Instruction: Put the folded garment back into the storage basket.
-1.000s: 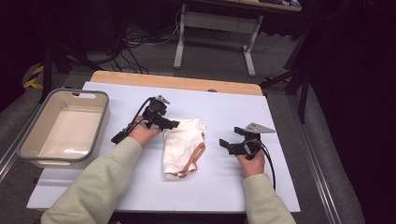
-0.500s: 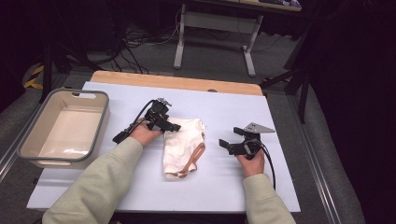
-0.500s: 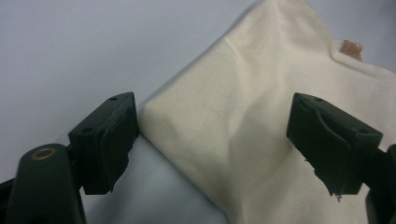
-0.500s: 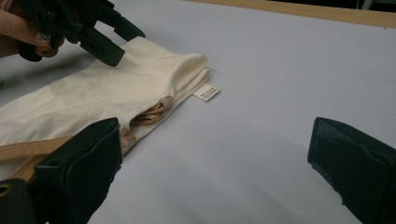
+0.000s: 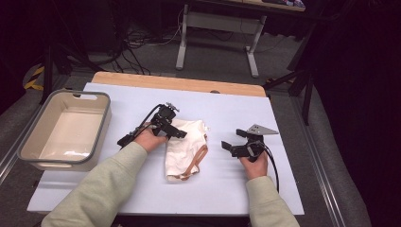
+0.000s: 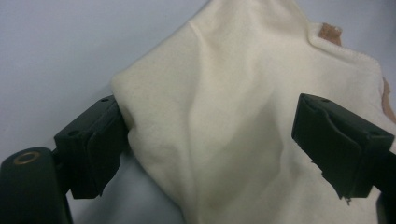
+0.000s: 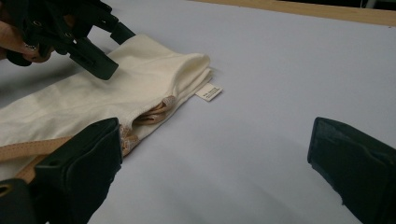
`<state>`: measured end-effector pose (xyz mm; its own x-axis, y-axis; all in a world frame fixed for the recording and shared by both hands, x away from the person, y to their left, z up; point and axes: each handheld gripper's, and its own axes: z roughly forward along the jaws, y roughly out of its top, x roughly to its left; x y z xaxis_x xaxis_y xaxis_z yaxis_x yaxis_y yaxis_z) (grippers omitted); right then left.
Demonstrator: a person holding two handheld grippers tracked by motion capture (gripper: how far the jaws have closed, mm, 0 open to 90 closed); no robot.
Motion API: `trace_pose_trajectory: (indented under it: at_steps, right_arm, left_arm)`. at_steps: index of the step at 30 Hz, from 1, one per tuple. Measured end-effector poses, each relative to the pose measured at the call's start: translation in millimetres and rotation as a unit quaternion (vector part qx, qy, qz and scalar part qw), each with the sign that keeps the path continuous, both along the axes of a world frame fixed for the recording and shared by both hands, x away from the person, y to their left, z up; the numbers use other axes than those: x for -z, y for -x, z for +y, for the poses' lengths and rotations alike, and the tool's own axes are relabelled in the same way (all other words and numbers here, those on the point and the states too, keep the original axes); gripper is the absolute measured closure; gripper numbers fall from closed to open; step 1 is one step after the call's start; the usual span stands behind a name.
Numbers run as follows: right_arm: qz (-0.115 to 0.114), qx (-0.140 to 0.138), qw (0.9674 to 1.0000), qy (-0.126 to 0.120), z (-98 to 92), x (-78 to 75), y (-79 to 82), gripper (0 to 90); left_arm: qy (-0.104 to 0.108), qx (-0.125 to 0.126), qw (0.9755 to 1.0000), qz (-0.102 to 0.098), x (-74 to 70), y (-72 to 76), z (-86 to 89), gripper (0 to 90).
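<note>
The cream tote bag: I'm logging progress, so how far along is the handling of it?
Done: the cream tote bag lies folded on the table, tan straps tucked in. In hand: the left gripper straddles its edge, jaws having just opened wider; the right gripper waits open beside it. Left: probably moving it, perhaps to the grey bin.

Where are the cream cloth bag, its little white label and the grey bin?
cream cloth bag point(image 5: 182, 144): high view, on the middle of its folded body.
little white label point(image 7: 208, 92): right gripper view, on the tag at the bag's edge.
grey bin point(image 5: 105, 124): high view, on its right-hand rim.
</note>
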<state>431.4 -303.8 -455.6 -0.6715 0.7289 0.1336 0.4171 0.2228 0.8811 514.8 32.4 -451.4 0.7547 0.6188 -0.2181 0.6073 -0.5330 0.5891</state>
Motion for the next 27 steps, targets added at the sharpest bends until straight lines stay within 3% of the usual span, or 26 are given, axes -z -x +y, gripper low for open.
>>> trace_pose_trajectory:
  at_steps: [3,7,11,15,20,27]
  right_arm:
    - [0.0,0.0,1.0,0.0,0.0,0.0,0.0,3.8]
    - [0.001,0.0,1.0,0.0,0.3,0.0,0.1,3.8]
    - [0.0,0.0,1.0,0.0,0.3,-0.1,0.2,3.8]
    - [0.001,0.0,1.0,0.001,0.3,0.0,0.2,4.1]
    - [-0.001,0.0,1.0,0.002,0.2,-0.5,0.7,4.2]
    - [-0.005,-0.001,1.0,0.005,0.5,-1.7,1.6,5.3]
  left_arm:
    - [-0.006,-0.01,0.9999,0.0,-0.3,1.3,-2.6,13.1]
    - [-0.024,-0.011,0.9995,-0.016,0.3,3.7,-6.3,14.3]
    - [-0.065,-0.01,0.9967,-0.046,1.5,10.9,-15.4,14.9]
    - [-0.064,-0.029,0.9963,-0.05,2.6,13.1,-18.2,14.1]
    - [-0.067,-0.026,0.996,-0.053,1.1,14.5,-18.7,18.8]
    - [-0.051,-0.011,0.9969,-0.058,-1.6,20.6,-21.4,45.1]
